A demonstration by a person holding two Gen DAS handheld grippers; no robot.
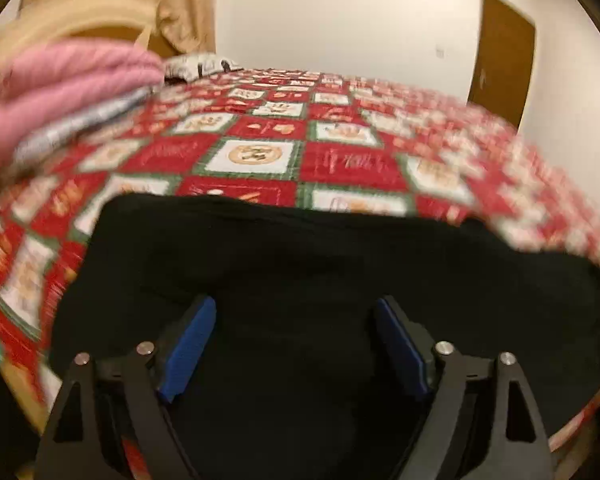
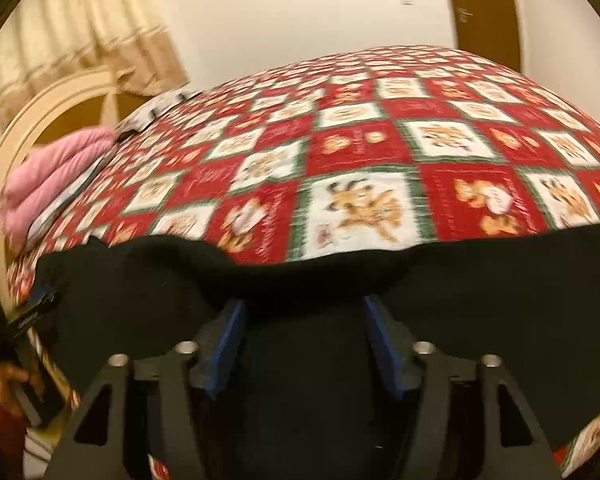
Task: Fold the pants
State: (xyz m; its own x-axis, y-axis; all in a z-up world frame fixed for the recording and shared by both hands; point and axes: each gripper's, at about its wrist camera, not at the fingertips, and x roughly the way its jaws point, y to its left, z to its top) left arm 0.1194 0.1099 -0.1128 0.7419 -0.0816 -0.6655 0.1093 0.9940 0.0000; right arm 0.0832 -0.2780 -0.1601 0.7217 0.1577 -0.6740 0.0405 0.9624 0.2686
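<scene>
Left gripper point(image 1: 294, 344) spread wide over the black pants point(image 1: 320, 264), blue pads point(image 1: 188, 346) well apart, nothing pinched

Right gripper point(image 2: 304, 340) likewise spread, blue pads point(image 2: 228, 344) apart, hovering low over the same black cloth, a raised fold of it just beyond the fingertips; contact with the fabric impossible to tell through the blur

Black pants lying on the near part of the red patchwork quilt point(image 1: 340, 160), spread broadly across it, far edge straight in places and rumpled in others

Folded pink garment point(image 1: 60, 80) stacked on pale cloth at the quilt's far left corner, well apart from the pants

Judging by the wide, bulky spread: folding somewhere in its middle at best, number of layers unreadable in the dark cloth; likely left to do: grasp an edge, bring it over, flatten, perhaps add to the stack
</scene>
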